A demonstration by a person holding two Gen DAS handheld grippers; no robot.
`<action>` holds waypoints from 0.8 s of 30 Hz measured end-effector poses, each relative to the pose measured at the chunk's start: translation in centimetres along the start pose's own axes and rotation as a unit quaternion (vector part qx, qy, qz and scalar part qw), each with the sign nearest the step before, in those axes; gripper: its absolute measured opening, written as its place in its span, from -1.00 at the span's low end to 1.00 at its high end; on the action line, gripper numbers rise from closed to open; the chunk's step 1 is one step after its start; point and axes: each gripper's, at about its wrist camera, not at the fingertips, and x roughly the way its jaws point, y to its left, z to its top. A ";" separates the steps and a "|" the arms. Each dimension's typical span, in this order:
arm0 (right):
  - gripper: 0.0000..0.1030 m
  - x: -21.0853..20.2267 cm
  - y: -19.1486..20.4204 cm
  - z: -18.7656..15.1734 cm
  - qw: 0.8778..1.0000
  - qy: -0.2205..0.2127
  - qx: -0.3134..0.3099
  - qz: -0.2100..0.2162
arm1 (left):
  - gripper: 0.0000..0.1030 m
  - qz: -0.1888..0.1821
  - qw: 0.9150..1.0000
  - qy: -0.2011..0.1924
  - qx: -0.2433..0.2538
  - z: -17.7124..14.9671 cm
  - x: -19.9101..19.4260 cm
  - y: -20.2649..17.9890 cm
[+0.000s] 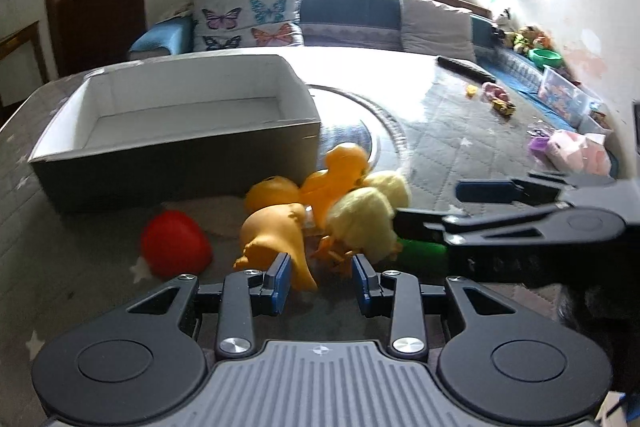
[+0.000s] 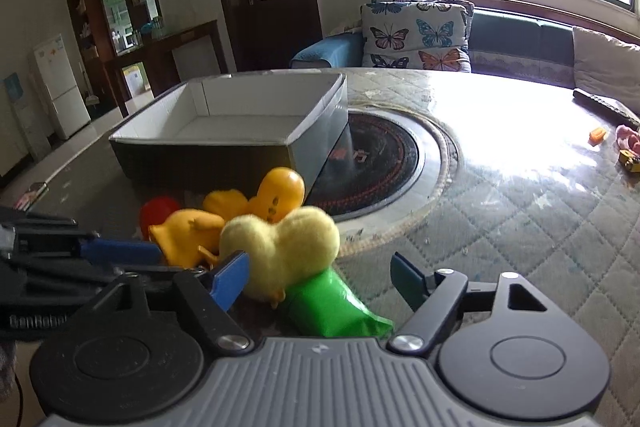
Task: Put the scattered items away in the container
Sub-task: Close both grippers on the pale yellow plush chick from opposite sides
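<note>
A grey box [image 1: 176, 147] with a white inside stands empty on the quilted table. In front of it lies a heap of toys: a red toy [image 1: 176, 247], several orange rubber animals [image 1: 276, 235] and a pale yellow plush chick [image 1: 360, 223]. My left gripper [image 1: 320, 277] is open, with an orange animal's tail and feet between its blue pads. My right gripper [image 2: 320, 281] is open around the plush chick [image 2: 280, 247] and a green packet [image 2: 332, 303]. Its left pad is beside the plush and its right pad stands apart. In the left wrist view the right gripper [image 1: 428, 207] comes in from the right.
A round dark hotplate [image 2: 380, 163] is set into the table beside the box [image 2: 208, 155]. Far right lie a black remote [image 1: 464, 69], small toys [image 1: 496, 97] and a pink pack [image 1: 576, 151]. A sofa with a butterfly cushion [image 1: 248, 15] runs behind the table.
</note>
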 end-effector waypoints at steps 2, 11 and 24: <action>0.45 0.2 -0.1 0.4 1.000 -0.002 0.002 0.006 | -0.28 -0.007 1.000 0.000 0.008 0.2 0.2 -0.3; 0.23 1.3 -2.0 2.1 0.998 -0.006 0.045 0.031 | -0.28 -0.018 1.000 -0.010 0.018 1.2 0.8 -0.7; 0.06 3.8 -3.1 1.9 0.995 0.025 0.073 0.063 | -0.28 -0.021 0.999 -0.012 0.040 2.1 2.8 -1.9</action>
